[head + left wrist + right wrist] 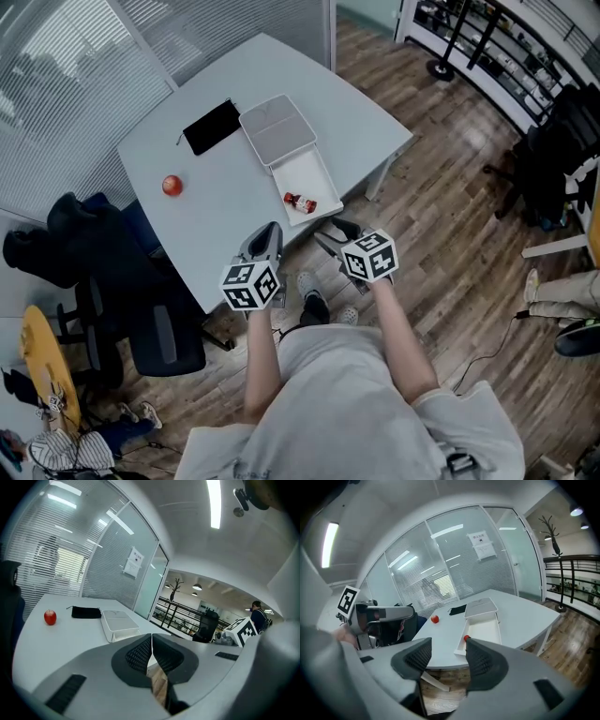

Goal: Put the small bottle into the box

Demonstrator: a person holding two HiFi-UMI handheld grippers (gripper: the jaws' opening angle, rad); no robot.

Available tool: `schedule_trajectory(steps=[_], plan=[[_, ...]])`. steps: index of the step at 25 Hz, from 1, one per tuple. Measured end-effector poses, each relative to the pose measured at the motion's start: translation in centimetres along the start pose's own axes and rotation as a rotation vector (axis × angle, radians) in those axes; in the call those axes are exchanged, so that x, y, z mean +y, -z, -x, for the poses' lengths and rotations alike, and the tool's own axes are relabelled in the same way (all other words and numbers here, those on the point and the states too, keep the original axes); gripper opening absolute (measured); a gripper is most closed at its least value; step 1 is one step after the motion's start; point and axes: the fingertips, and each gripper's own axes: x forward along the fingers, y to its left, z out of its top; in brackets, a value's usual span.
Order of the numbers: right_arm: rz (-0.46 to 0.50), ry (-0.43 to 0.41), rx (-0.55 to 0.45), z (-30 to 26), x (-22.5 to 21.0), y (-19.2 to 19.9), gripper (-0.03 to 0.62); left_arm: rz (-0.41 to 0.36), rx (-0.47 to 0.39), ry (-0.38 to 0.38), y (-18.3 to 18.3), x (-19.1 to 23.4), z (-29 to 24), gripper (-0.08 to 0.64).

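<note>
Grey, smooth laminate tops the rounded table [225, 225] ahead of both our grippers. Just beyond our right gripper [449, 649] lies the white rectangular box [309, 173], with a flat grey lid [277, 129] at its far end. That gripper's ribbed black jaws stand spread and empty. Our left gripper [151, 639] has its jaws pressed together on nothing. Each bears a cube [250, 284] of black-and-white square markers. Farther out to the left lie a soft black pouch [212, 127] and a round red apple [172, 186]. The small bottle [300, 202], red-capped, lies inside the box's near end.
</note>
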Motion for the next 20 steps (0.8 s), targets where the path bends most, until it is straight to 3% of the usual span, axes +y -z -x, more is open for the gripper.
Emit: schedule_trajectory(steps=[20], plan=[[0.026,0.016,-0.080,6.3,2.5,2.5,0.233,-0.028,0.022,-0.028,4.7,-4.5,4.2,0.029]])
